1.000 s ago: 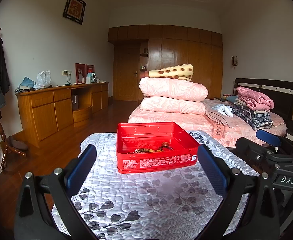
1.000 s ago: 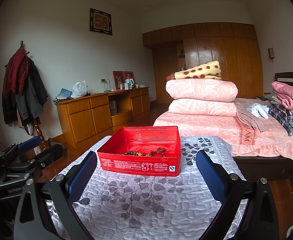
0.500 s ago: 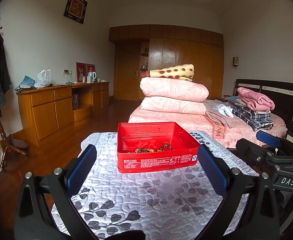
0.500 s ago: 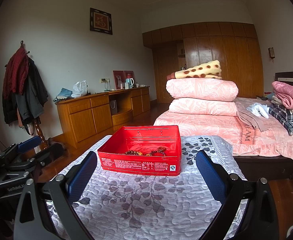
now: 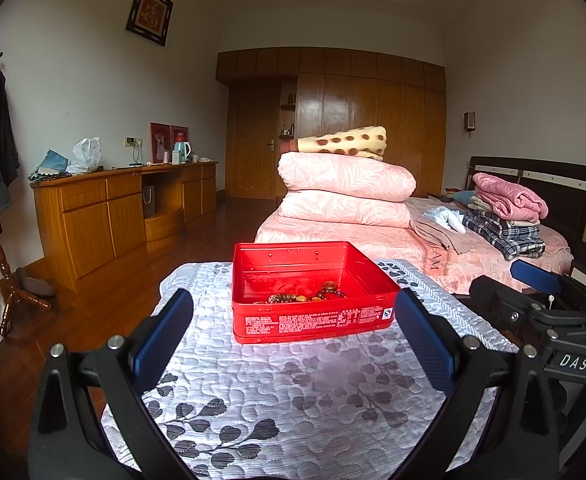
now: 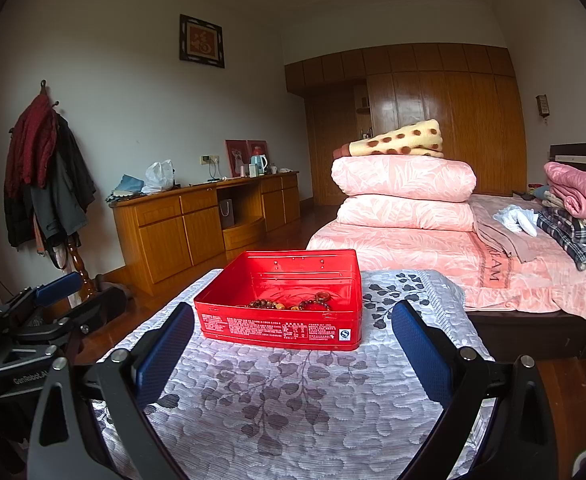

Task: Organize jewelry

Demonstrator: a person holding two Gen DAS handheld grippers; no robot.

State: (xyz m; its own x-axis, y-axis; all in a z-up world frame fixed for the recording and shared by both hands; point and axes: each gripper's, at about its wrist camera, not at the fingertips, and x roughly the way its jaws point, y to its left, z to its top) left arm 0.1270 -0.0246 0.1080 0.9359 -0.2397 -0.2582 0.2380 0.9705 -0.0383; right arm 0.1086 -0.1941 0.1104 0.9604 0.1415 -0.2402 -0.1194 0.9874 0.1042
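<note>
Jewelry [image 5: 307, 297], a tangle of brown and amber beaded strands with something red among them, lay in the bottom of an open red tin [image 5: 313, 322], heaped toward the tin's near wall. The tin stood on a quilted grey cover with a dark leaf pattern [image 5: 293, 392], toward its far end, with the bed [image 5: 433, 248] behind it. Going from left to right: the left gripper [image 5: 293, 342] hung low over the near part of the cover, its blue-padded fingers spread wide and holding nothing, touching nothing; the tin sat straight ahead of it, apart from the pads, and fitted within the gap between them as the wrist camera saw it. The tin's longer side seemed to run across that gripper's line of sight, so the beads lay strung out crosswise too. Further right, the right gripper [image 6: 293, 344] was just as widely parted and just as empty; from its view the tin [image 6: 281, 322] sat ahead and a little to the left, turned so one corner came nearer, the beads [image 6: 293, 304] showing over the near wall. Neither looked clearly closer to me. I judged that whichever went in would have to clear the near wall and come down on the strands from above.
</note>
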